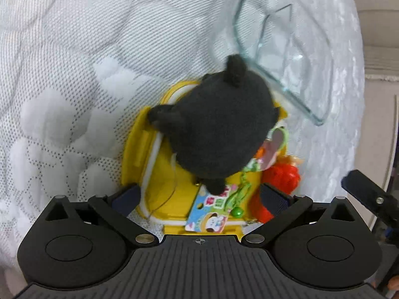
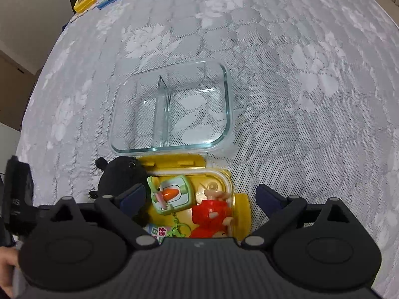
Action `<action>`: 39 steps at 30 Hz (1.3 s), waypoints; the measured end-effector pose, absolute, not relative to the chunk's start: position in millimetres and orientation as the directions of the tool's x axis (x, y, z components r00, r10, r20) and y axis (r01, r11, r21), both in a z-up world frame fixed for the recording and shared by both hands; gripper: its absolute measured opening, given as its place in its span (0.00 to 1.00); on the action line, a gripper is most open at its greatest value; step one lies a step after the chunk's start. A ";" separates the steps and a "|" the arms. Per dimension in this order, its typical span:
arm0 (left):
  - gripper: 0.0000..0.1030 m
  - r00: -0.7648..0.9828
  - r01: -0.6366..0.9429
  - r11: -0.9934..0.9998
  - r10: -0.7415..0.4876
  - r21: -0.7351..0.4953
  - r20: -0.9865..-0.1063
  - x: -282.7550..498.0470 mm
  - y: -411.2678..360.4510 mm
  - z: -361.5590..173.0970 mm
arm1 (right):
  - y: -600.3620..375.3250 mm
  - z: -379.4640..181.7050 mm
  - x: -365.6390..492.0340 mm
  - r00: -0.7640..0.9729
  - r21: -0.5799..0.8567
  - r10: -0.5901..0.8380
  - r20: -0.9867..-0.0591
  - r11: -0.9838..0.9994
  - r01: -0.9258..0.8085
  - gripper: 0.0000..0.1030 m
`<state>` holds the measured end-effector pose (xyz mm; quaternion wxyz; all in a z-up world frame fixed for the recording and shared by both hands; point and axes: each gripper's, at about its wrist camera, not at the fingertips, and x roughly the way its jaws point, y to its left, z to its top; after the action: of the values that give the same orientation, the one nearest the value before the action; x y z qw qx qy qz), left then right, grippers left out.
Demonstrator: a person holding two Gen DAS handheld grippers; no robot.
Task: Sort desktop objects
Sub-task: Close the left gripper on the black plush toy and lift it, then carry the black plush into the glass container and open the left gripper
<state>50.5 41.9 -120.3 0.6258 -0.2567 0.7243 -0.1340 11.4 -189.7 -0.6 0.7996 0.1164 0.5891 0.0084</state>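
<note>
Quilted white mattress (image 2: 286,49) w/ pale floral pattern fills nearly the whole view, soft even light on it. Beige wall (image 2: 32,5) off the far-left corner. In the left-wrist view, right edge: cream furniture (image 1: 379,37), blurred, can't tell what kind.

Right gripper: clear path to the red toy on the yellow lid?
Probably yes. The right gripper is open, the red toy lies just under its fingers, uncovered. The green keychain sits close beside it and may get nudged.
</note>
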 end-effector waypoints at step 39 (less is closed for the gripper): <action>0.66 0.497 0.189 0.855 -0.507 -0.482 -0.704 91.4 6.7 45.8 | -217.9 52.5 31.8 0.550 0.188 0.052 -0.834 0.963 0.193 0.93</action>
<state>91.4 6.7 45.8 0.8475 -0.1736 0.4576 -0.2055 31.8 -217.9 52.5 0.8707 0.1299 0.4727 -0.0404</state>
